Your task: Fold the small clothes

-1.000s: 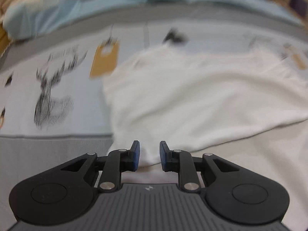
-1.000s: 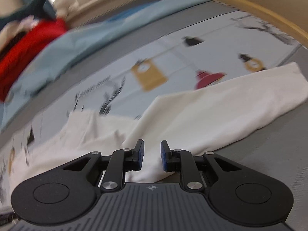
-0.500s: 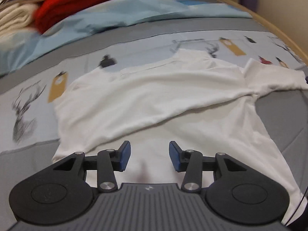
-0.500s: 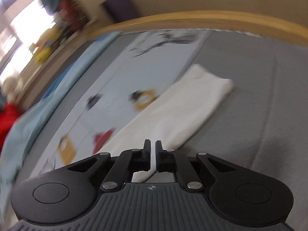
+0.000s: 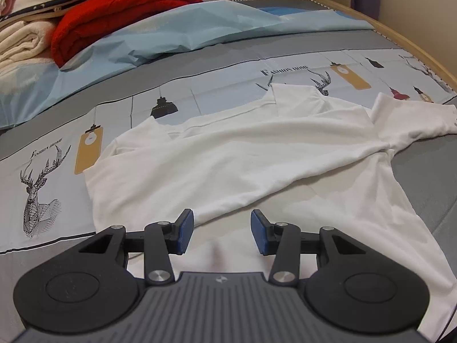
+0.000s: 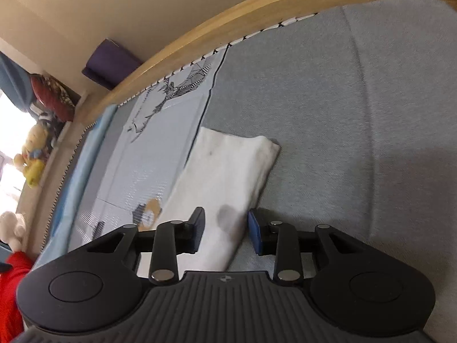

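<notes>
Lying across the bed (image 5: 285,54), the white shirt (image 5: 242,165) is spreading flat, one side folded over, its right sleeve (image 6: 228,171) stretching outward. The left gripper (image 5: 222,235) is hovering over the hem, fingers apart and empty. The right gripper (image 6: 225,233), its jaws just opening, is straddling the sleeve without pinching. Closing too shallow is risking a slip; grabbing the sheet too would drag it.

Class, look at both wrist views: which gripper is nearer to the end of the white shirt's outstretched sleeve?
Right. The right gripper hangs open just over the sleeve, close to its end. The left gripper is open over the shirt's body, with the sleeve far off to its right.
</notes>
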{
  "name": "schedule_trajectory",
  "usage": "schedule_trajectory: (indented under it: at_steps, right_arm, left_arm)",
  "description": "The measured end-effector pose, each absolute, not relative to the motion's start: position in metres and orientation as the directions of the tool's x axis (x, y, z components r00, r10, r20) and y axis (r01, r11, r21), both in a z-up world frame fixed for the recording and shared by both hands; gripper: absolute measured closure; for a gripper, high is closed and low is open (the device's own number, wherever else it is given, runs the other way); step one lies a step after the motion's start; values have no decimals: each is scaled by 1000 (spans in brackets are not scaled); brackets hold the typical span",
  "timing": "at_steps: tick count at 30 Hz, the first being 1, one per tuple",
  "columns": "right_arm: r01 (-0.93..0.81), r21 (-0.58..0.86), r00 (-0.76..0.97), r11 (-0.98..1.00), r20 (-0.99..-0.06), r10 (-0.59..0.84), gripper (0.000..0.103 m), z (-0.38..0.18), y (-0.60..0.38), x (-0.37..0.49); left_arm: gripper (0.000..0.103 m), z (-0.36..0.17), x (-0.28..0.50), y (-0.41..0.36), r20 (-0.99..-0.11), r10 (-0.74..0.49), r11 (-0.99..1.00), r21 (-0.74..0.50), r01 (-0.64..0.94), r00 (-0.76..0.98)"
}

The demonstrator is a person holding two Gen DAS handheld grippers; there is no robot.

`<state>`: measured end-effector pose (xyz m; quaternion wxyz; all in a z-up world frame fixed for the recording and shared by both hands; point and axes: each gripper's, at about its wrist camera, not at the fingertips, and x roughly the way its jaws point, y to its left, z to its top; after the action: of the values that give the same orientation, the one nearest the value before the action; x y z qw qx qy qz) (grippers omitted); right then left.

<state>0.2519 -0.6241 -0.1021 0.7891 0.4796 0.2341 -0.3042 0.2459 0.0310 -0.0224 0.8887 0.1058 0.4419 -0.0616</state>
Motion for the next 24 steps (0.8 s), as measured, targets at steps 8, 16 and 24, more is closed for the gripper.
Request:
schedule_trajectory:
  at_steps: [8, 16, 24]
  right_arm:
    - [709, 470, 700, 526, -560, -443, 101, -50, -583, 270]
    - [273, 297, 945, 915, -263, -197, 101, 69, -397, 297]
    - [-338, 203, 878, 919, -284, 386, 100, 77, -140, 287]
  left_arm:
    - [53, -12, 251, 61, -792, -9, 991, 74, 110, 611]
    - [53, -1, 251, 120, -789, 72, 997, 44, -62, 610]
    - [53, 9, 248, 189, -802, 81, 968, -79, -239, 592]
